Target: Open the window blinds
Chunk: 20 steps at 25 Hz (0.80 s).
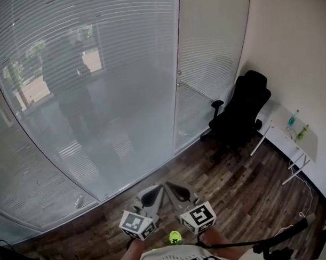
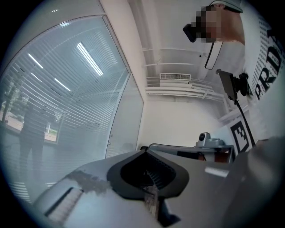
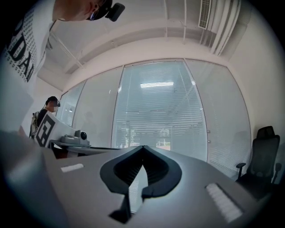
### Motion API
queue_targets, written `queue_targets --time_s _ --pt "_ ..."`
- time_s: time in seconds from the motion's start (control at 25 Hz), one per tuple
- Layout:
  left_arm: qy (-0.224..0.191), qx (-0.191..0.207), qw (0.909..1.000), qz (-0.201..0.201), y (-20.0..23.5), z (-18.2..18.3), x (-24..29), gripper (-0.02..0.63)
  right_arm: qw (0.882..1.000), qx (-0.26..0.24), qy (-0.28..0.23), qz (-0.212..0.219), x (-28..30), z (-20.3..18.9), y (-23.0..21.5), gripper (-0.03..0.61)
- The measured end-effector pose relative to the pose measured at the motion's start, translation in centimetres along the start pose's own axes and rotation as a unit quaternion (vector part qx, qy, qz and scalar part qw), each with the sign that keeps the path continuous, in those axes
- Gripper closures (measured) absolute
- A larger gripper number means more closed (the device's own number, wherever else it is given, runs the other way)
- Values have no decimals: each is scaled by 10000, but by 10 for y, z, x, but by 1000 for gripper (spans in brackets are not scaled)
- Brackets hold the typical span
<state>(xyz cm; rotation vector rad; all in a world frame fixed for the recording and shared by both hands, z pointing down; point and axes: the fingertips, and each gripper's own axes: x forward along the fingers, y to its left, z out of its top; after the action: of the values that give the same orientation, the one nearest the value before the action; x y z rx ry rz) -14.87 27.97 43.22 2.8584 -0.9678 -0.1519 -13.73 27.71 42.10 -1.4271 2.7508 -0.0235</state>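
The window blinds (image 1: 86, 60) hang with their slats nearly flat behind a curved glass wall; trees and pavement show faintly between the slats. They fill the middle of the right gripper view (image 3: 156, 107) and the left side of the left gripper view (image 2: 53, 102). In the head view both grippers are held side by side low at the centre, a step back from the glass and pointing at it. My left gripper (image 1: 149, 196) is shut with nothing in it, its tips (image 2: 146, 150) meeting. My right gripper (image 1: 178, 193) is shut and empty too (image 3: 143, 147). I see no blind cord or wand.
A black office chair (image 1: 240, 116) stands at the right by a narrower glass panel (image 1: 208, 56) with knobs (image 1: 178, 83). A white table (image 1: 308, 148) with two bottles (image 1: 293, 118) is against the right wall. Another person (image 3: 51, 104) stands off to my left. The floor (image 1: 250, 187) is wood.
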Motion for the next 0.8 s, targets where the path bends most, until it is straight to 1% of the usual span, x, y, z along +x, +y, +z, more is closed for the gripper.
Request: queue_targets --time_s 0.16,0.36,0.56,0.8 --pt "76 68 9999 35 8 -5 38 623 10000 83 -10 47 9 -3 -38 571" --pt "98 146 9998 112 5 -12 58 623 9999 46 -81 136 6 -6 -59 571" --pt "135 105 9998 76 5 -10 93 623 9998 124 -118 88 8 -1 -94 571" --pt "218 109 9996 107 22 -16 107 623 9998 186 -52 90 24 -10 -108 571"
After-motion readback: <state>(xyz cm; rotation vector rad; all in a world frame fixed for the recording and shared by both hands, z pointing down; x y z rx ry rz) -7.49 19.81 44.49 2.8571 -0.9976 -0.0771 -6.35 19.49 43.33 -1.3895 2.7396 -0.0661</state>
